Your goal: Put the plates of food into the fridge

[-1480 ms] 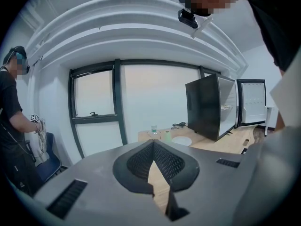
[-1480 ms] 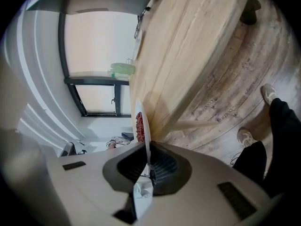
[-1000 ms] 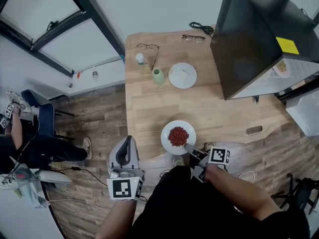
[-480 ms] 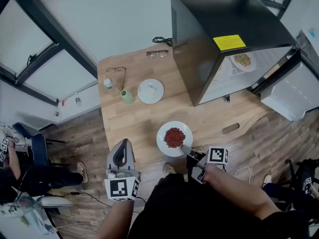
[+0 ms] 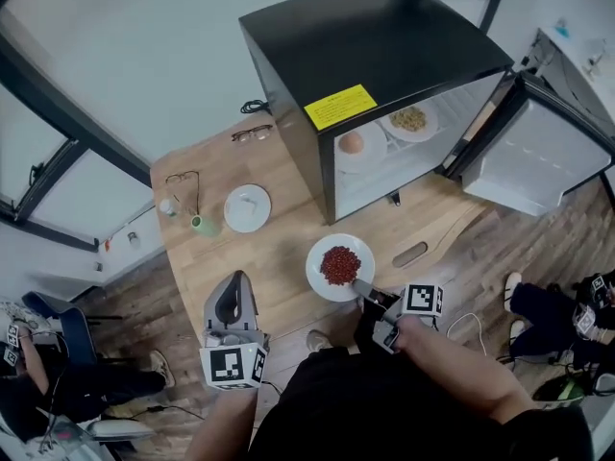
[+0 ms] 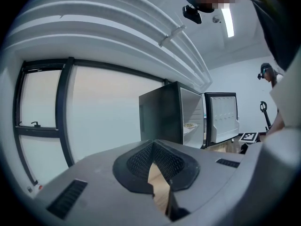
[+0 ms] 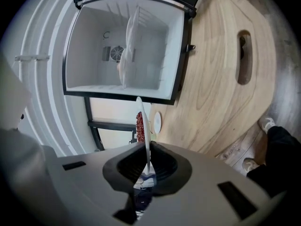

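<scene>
A white plate of red food (image 5: 340, 266) is held at its near rim by my right gripper (image 5: 370, 296), over the front of the wooden table (image 5: 288, 229). In the right gripper view the plate's rim (image 7: 146, 140) stands edge-on between the pads, and the gripper (image 7: 148, 166) is shut on it. The black fridge (image 5: 375, 46) stands open on the table, with two plates of food (image 5: 351, 145) (image 5: 408, 119) on its shelf. A second white plate (image 5: 247, 207) lies left of the fridge. My left gripper (image 5: 233, 305) hangs shut and empty at the table's near edge.
The fridge door (image 5: 538, 152) swings out to the right. A green cup (image 5: 202, 226), a small bottle (image 5: 170, 206) and two pairs of glasses (image 5: 183, 178) (image 5: 252, 133) lie at the table's left and back. A slot (image 5: 410, 254) is cut in the tabletop near the front.
The head view has swung toward the fridge, so its open inside and the two plates there now show. Both grippers keep their places in the view, the right one holding the plate.
</scene>
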Action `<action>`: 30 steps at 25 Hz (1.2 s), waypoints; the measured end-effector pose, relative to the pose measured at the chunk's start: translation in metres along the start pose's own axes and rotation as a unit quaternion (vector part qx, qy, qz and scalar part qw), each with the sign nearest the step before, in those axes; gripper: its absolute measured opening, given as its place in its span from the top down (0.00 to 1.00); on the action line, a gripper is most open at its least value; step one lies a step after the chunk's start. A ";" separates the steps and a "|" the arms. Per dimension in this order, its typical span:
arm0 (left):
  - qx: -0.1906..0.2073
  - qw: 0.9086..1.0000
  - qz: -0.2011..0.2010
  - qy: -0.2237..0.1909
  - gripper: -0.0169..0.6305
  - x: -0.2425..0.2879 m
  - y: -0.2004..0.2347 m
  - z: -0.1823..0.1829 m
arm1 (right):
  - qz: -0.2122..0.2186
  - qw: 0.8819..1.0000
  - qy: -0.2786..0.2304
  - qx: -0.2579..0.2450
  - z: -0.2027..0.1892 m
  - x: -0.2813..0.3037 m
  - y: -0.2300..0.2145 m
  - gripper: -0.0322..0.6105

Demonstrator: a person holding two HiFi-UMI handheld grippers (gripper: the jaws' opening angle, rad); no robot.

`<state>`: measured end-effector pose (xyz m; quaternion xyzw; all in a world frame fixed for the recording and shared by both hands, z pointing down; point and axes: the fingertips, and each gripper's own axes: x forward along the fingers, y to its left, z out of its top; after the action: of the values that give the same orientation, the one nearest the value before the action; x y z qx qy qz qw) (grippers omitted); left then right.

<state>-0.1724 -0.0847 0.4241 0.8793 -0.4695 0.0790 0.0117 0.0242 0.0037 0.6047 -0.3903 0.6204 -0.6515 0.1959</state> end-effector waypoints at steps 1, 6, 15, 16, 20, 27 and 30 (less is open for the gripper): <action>0.001 1.000 -0.005 0.000 0.97 0.007 -0.006 0.001 | 0.002 1.000 -0.007 0.002 0.007 -0.005 -0.002 0.89; 0.008 1.000 -0.021 -0.007 0.97 0.040 -0.028 0.015 | 0.005 0.999 -0.039 0.023 0.041 -0.029 -0.009 0.89; 0.012 1.000 -0.015 -0.015 0.97 0.086 -0.048 0.034 | -0.010 0.998 -0.053 0.023 0.103 -0.045 -0.022 0.89; 0.013 1.000 -0.011 -0.015 0.97 0.090 -0.048 0.035 | -0.009 0.998 -0.053 0.024 0.110 -0.044 -0.023 0.89; 0.013 1.000 0.002 -0.016 0.97 0.106 -0.050 0.038 | -0.020 0.999 -0.047 0.019 0.138 -0.040 -0.027 0.89; 0.006 0.999 0.037 -0.013 0.97 0.123 -0.049 0.037 | -0.029 0.999 -0.022 0.009 0.178 -0.019 -0.034 0.89; 0.004 0.998 0.058 -0.009 0.97 0.120 -0.044 0.035 | -0.045 0.999 -0.013 0.002 0.193 -0.007 -0.040 0.89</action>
<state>-0.0656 -0.1622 0.4101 0.8510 -0.5199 0.0736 -0.0001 0.1826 -0.1120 0.6265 -0.4259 0.5980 -0.6559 0.1753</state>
